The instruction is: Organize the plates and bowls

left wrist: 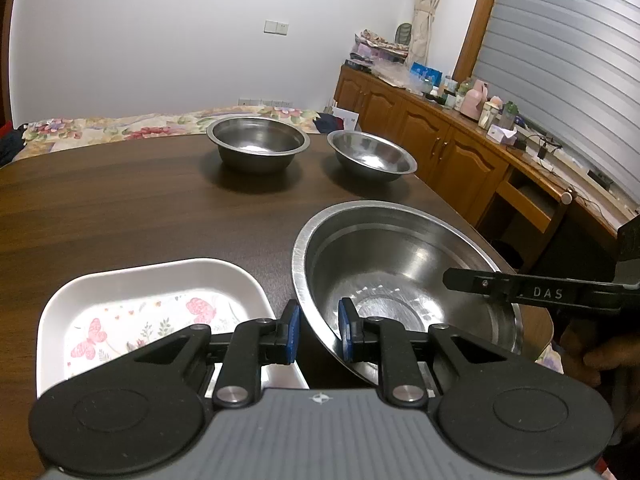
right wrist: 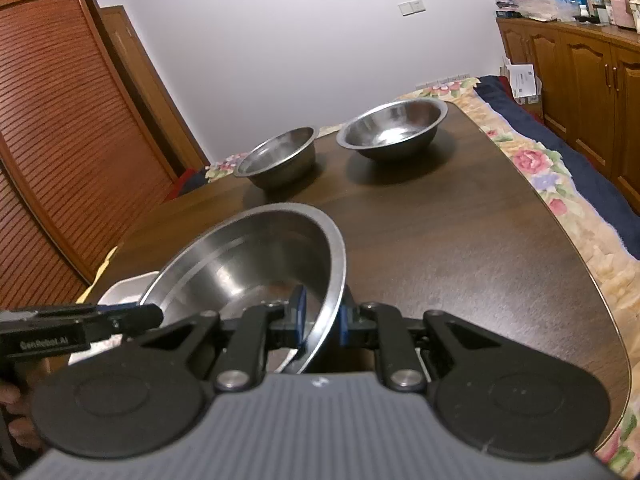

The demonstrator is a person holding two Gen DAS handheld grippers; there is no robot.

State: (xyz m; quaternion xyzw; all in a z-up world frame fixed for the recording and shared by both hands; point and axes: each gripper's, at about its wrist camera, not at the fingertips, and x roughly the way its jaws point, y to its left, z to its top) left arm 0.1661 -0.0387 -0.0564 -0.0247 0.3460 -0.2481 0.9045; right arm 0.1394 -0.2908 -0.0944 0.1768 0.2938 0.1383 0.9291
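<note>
Steel basin [left wrist: 404, 280], the largest of the bowls, sits near the table's front edge, tilted, with its open mouth turned up and toward the far end of the table. It is round, so it has no long axis to speak of; its rim rides high on the left side in the left wrist view. Both tools grip its rim. The left gripper [left wrist: 318, 334] has its blue pads closed on the rim's near left part, one pad outside the wall and one inside. The right gripper [right wrist: 320, 320] pinches the rim on the opposite side the same way, jaws nearly together with only the thin metal between them. The basin's near edge and underside are hidden behind the gripper bodies, so whether its base touches the table [left wrist: 140, 208] cannot be told.

Just left of the basin lies a white tray [left wrist: 152, 280] with a butterfly print, its near corner cut off by the left gripper; in the right wrist view only a sliver shows. A hand [left wrist: 600, 360] at the right border is dark and partly out of frame.

Well apart, at the far end, two smaller steel bowls stand upright side by side: a straight-walled bowl [left wrist: 258, 142] on the left and a flared bowl [left wrist: 370, 154] on the right. A flowered bedspread [right wrist: 560, 184] borders the table, and wooden cabinets [left wrist: 440, 140] line the wall.
</note>
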